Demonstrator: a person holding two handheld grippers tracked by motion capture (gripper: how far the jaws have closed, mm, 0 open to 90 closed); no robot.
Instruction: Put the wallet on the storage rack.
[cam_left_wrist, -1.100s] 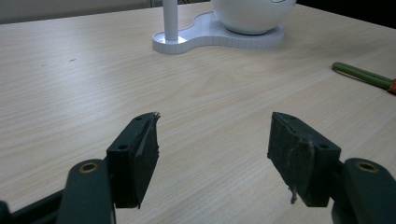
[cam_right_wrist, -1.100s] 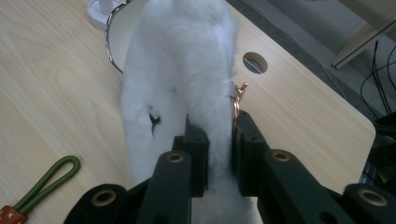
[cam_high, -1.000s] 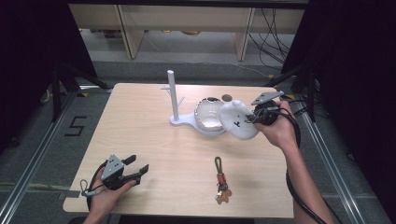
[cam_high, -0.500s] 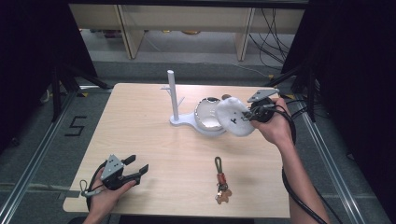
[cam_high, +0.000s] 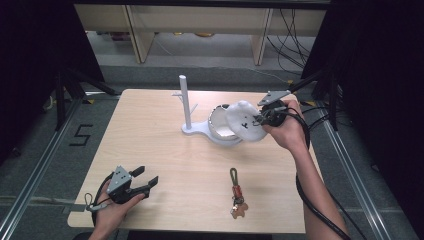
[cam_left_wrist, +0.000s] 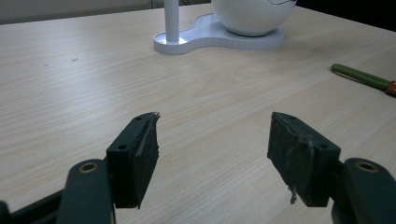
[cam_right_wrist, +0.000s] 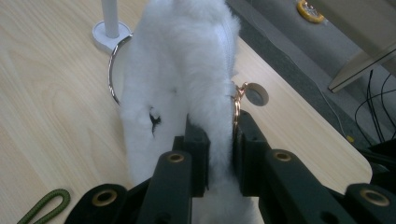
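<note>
A white fluffy plush pouch (cam_high: 245, 122) (cam_right_wrist: 182, 70) with a small dark face mark and a gold clasp hangs in the air at the table's right, over a white stand's bowl (cam_high: 220, 131). My right gripper (cam_high: 261, 119) (cam_right_wrist: 219, 154) is shut on its edge. The white stand (cam_high: 192, 129) (cam_left_wrist: 205, 37) has an upright post (cam_high: 185, 100) with small pegs. My left gripper (cam_high: 147, 182) (cam_left_wrist: 212, 154) rests open near the front left of the table, nothing between its jaws.
A keychain with a green loop and brown charm (cam_high: 236, 192) lies on the wooden table (cam_high: 150, 145) near the front centre; its green loop (cam_left_wrist: 362, 77) lies to the right of the left gripper. A round hole (cam_right_wrist: 256, 94) sits in the tabletop near the far edge.
The right hand has lifted the plush pouch slightly and shifted it toward the stand's bowl. The left gripper has stayed put.
</note>
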